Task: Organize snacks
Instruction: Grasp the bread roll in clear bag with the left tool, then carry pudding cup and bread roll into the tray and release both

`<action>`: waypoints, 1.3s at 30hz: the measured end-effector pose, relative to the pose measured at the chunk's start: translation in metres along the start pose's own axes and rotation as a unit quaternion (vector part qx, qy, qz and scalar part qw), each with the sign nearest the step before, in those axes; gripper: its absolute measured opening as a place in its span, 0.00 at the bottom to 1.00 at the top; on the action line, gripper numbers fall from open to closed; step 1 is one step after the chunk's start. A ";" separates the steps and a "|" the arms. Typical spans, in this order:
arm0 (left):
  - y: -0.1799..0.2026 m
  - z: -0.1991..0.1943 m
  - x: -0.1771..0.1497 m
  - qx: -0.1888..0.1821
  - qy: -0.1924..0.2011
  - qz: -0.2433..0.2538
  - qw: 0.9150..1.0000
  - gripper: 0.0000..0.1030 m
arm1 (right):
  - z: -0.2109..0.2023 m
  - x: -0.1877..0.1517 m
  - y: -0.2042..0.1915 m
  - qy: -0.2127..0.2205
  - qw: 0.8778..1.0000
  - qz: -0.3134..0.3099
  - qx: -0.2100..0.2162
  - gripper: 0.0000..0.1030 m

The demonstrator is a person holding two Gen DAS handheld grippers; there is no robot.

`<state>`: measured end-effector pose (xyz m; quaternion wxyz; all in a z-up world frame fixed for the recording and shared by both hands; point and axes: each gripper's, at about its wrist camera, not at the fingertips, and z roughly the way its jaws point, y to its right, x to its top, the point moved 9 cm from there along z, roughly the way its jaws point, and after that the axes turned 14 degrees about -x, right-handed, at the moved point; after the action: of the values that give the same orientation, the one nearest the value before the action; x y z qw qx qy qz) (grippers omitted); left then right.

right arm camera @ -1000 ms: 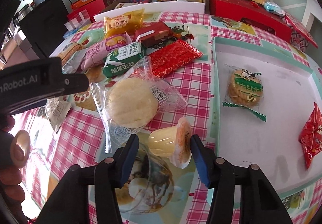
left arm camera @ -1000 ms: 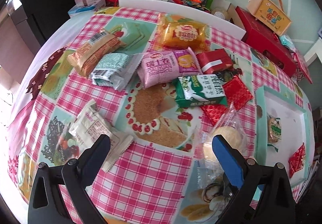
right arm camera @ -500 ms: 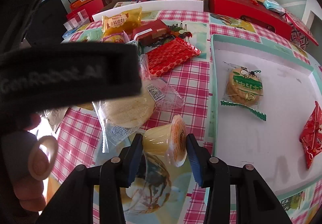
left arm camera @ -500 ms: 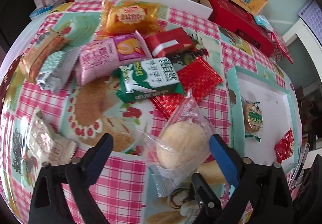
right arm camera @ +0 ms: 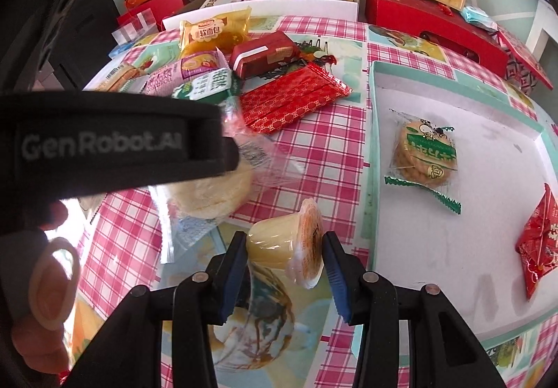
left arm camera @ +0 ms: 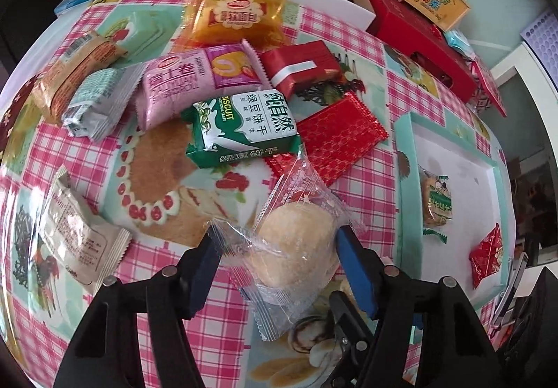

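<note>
A round pale cake (left arm camera: pixel 293 248) in a clear wrapper lies on the checked tablecloth between the fingers of my left gripper (left arm camera: pixel 279 259). Its jaws are closing: the right pad touches the wrapper, while the left pad meets only the loose film. In the right wrist view, my right gripper (right arm camera: pixel 284 259) is shut on a yellow jelly cup (right arm camera: pixel 279 245) lying on its side, just left of the teal-rimmed white tray (right arm camera: pixel 371 144). There the black body of the left gripper (right arm camera: pixel 104 144) hides part of the cake (right arm camera: pixel 216 192).
The tray (left arm camera: pixel 404 179) holds a round biscuit packet (right arm camera: pixel 423 154) and a red packet (right arm camera: pixel 537 241). Behind the cake lie a green biscuit pack (left arm camera: pixel 244 126), a red patterned pack (left arm camera: pixel 338 137), a pink roll pack (left arm camera: pixel 195 81) and several more. Red boxes line the far edge.
My left gripper swung right over the cake, dropped a little, and its jaws narrowed around it. The right gripper's jaws closed onto the jelly cup and stayed in place.
</note>
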<state>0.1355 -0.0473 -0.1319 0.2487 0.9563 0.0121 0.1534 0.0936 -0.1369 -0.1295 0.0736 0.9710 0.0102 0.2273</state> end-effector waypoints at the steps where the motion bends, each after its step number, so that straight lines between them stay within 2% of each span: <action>1: -0.002 -0.001 0.000 0.001 0.000 -0.004 1.000 0.66 | 0.000 0.000 0.000 0.001 1.000 -0.001 -0.002 0.45; 8: -0.013 -0.010 -0.001 -0.006 0.007 -0.033 0.999 0.61 | -0.004 -0.002 -0.005 0.004 1.000 0.000 -0.004 0.45; 24: -0.010 -0.035 0.003 -0.011 0.038 -0.032 0.999 0.45 | -0.012 0.002 0.007 0.013 0.999 0.032 0.024 0.41; 39: 0.005 -0.066 0.010 -0.037 0.086 -0.018 0.995 0.43 | -0.037 0.013 0.016 0.054 0.996 0.056 0.041 0.41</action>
<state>0.1247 -0.0194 -0.0715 0.2847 0.9293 0.0446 0.2310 0.0889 -0.1466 -0.0887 0.0206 0.9586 -0.0308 0.2825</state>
